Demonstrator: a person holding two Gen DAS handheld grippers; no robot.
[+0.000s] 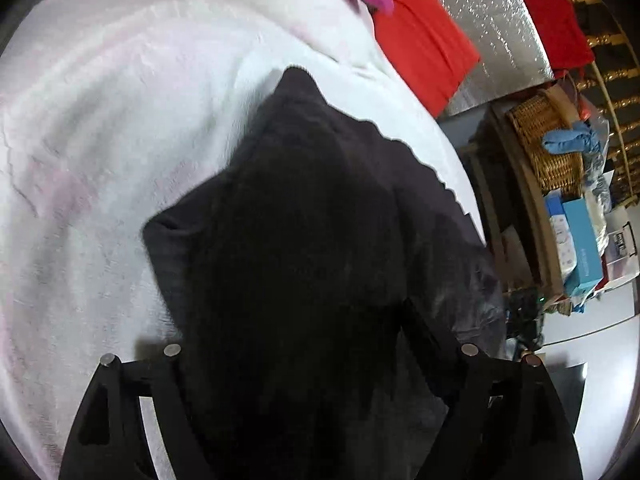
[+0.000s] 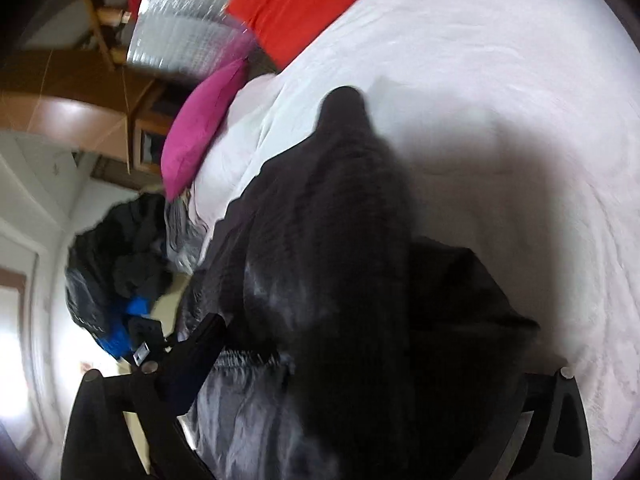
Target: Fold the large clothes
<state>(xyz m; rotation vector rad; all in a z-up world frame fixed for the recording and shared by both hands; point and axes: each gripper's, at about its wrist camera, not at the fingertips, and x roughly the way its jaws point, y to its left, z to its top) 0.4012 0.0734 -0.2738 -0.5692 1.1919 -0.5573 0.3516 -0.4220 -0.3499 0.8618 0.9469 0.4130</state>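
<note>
Lying dark on the white bedspread [image 1: 100, 140], garment [image 1: 304, 216] draped where a fold has apparently just been laid down. Left gripper [image 1: 320, 360] spread wide, cloth between the fingers but unpinched; right gripper [image 2: 340, 376] likewise spread, astride the same garment [image 2: 340, 240]. Long axis running away from both cameras, narrow end pointing toward the red pillow [image 1: 424, 48].

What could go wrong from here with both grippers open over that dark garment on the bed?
The dark garment looks bunched rather than flat on the white bedcover, so a fold may set in crooked. Part of it seems to hang past the bed's edge and might slide off. The open left gripper and right gripper straddle cloth and may snag it.
</note>
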